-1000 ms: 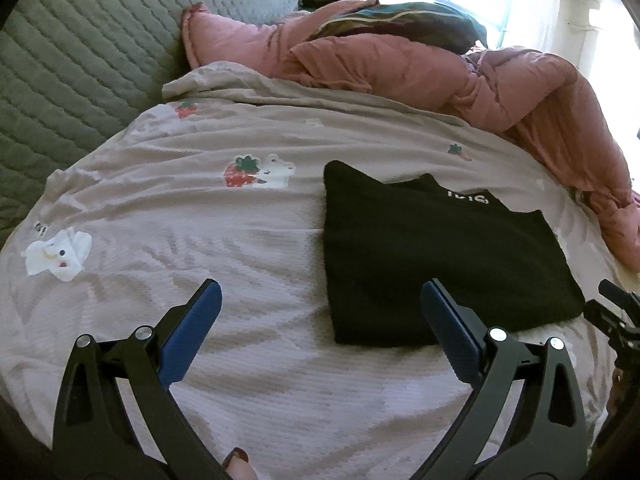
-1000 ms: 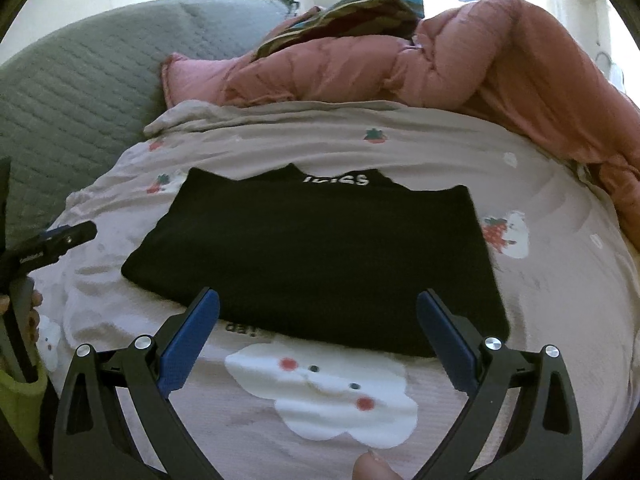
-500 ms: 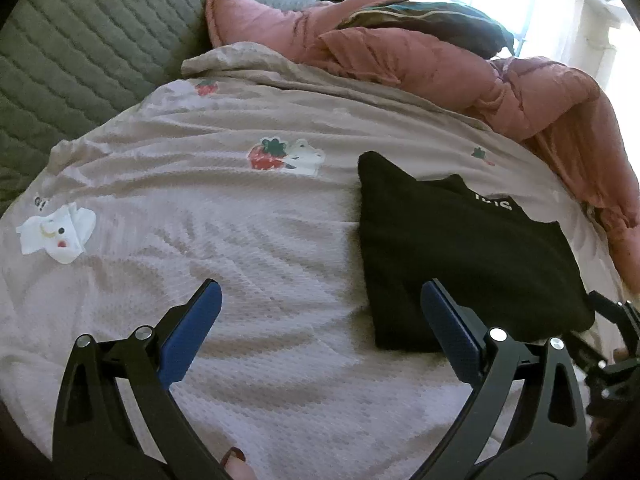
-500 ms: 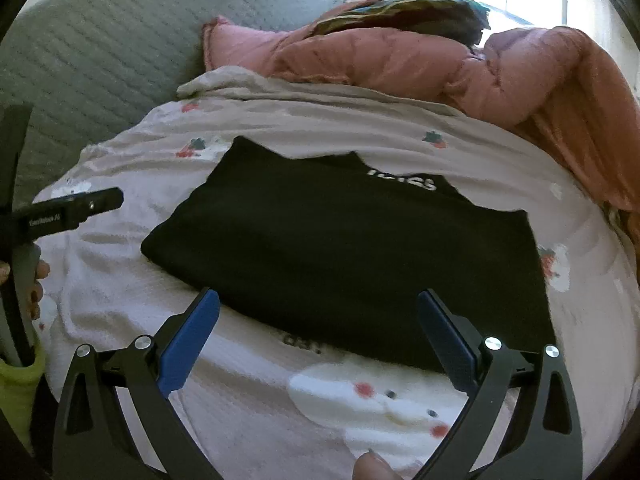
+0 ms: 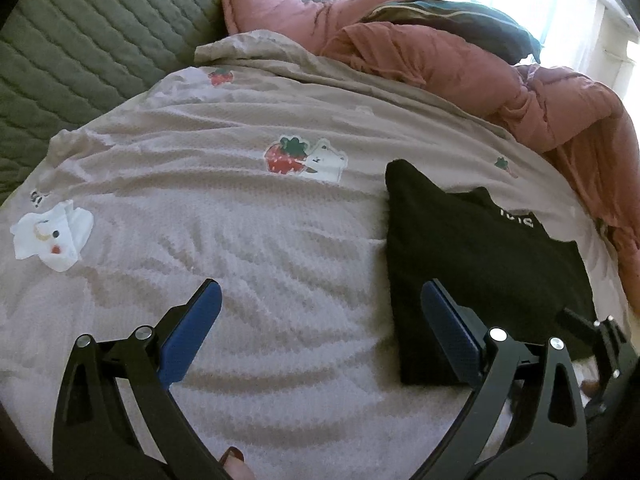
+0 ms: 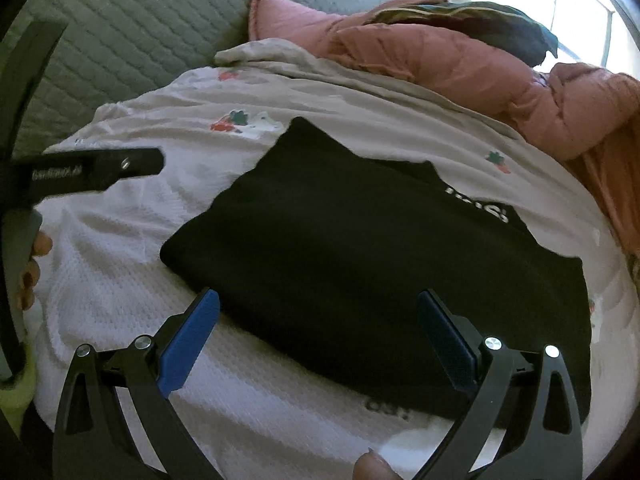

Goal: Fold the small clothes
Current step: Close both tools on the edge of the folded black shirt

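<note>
The white lettering [image 6: 478, 210] on the folded black garment [image 6: 360, 248] is too blurred to read in both views. In the left wrist view, the garment's [image 5: 480, 264] near right corner is lying hidden behind the right gripper's finger. The dark print [image 6: 388, 406] on the bedsheet [image 6: 260, 392] is showing only partly from under the garment's near edge. The pink quilt [image 5: 560, 120] is running out of the picture at the right edge.
</note>
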The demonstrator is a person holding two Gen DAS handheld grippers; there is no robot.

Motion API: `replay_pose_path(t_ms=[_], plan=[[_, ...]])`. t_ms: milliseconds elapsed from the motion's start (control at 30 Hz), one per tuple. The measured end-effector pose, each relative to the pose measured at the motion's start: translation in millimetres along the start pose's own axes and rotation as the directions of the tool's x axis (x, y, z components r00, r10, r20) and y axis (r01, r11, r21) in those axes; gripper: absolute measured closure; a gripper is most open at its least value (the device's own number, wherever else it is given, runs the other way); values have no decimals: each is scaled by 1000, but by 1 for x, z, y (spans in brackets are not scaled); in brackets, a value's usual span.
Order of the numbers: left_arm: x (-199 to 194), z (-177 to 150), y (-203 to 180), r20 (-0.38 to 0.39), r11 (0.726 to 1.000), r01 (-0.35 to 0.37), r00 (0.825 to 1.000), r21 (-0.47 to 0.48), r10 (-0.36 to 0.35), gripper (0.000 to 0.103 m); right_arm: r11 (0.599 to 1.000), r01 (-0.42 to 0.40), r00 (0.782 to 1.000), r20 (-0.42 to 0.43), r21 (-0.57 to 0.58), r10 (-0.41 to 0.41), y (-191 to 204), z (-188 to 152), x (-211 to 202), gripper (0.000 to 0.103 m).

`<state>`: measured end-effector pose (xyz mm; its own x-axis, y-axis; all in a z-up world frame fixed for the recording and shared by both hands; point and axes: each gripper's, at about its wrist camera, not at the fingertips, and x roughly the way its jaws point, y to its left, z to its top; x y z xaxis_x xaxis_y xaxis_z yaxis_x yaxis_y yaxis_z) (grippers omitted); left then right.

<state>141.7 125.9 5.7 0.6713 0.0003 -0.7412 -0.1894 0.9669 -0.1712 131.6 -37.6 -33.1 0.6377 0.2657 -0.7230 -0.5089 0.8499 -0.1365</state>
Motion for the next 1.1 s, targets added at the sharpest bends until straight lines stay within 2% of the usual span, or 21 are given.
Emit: replay_pose_path(t_ms=[233,567,1100], plan=[[17,19,-6,-22,1000,11,1000,-9,-11,10,995,13,999,-34,-97,-16,23,4,23,5],[63,39,-22,-130,997,71,989,-1,-70,10,973,91,995,-8,-213,-95,44,4,44,5],[117,52,-48,-259,983,176,953,54,-157,10,967,105,995,22,-232,-102,44,8,55,5]])
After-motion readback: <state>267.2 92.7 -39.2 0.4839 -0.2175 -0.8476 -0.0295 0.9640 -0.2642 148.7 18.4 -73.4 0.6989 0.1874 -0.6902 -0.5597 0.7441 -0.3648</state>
